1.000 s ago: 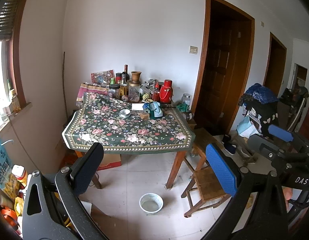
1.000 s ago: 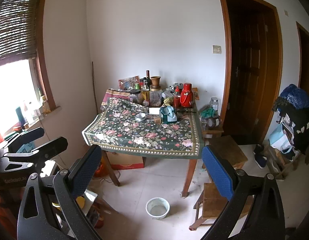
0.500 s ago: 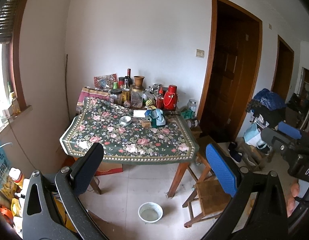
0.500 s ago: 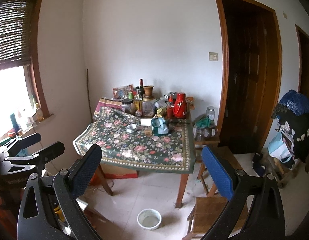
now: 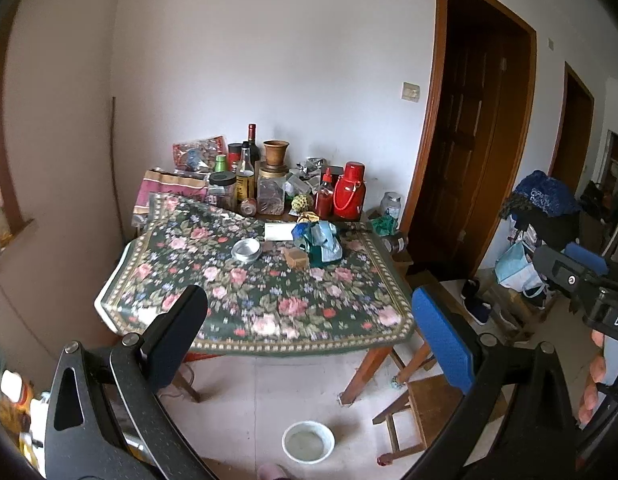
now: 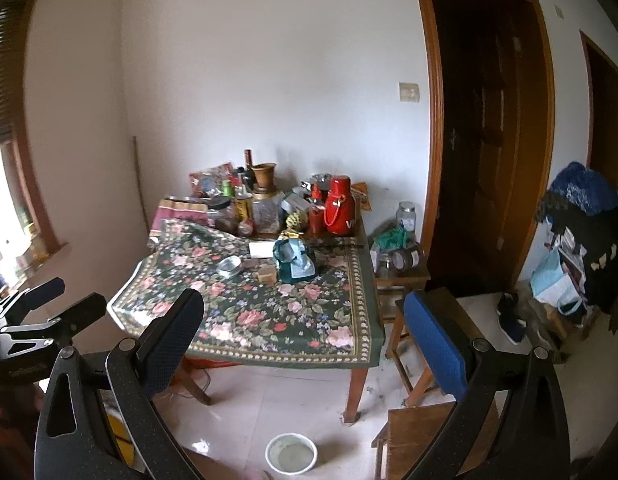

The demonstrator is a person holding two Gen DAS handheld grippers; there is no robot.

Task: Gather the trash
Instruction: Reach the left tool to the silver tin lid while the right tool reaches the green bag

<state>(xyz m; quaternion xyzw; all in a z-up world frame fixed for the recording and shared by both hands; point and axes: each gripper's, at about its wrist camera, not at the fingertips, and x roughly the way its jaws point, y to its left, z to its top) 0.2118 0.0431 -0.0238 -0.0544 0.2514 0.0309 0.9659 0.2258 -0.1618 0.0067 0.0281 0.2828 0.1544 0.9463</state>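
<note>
A table with a floral cloth point(image 5: 269, 304) point(image 6: 269, 312) stands ahead. On it lie a crumpled blue-green wrapper pile point(image 5: 320, 240) point(image 6: 293, 258), a small brown box point(image 5: 296, 258) point(image 6: 267, 273), a white card point(image 5: 277, 231) point(image 6: 261, 249) and a round metal tin point(image 5: 246, 249) point(image 6: 230, 266). My left gripper point(image 5: 309, 336) is open and empty, well short of the table. My right gripper point(image 6: 305, 340) is open and empty too. It also shows at the right edge of the left wrist view point(image 5: 577, 276).
Bottles, jars, a red thermos point(image 5: 348, 190) point(image 6: 340, 210) and a clay pot crowd the table's back. A white bowl point(image 5: 308, 442) point(image 6: 291, 453) sits on the floor. Wooden stools point(image 5: 425, 408) point(image 6: 421, 432) stand at right. Dark doorways and a clothes pile are at right.
Both grippers have moved closer to the table, which looks larger now. Both stay open and empty.
</note>
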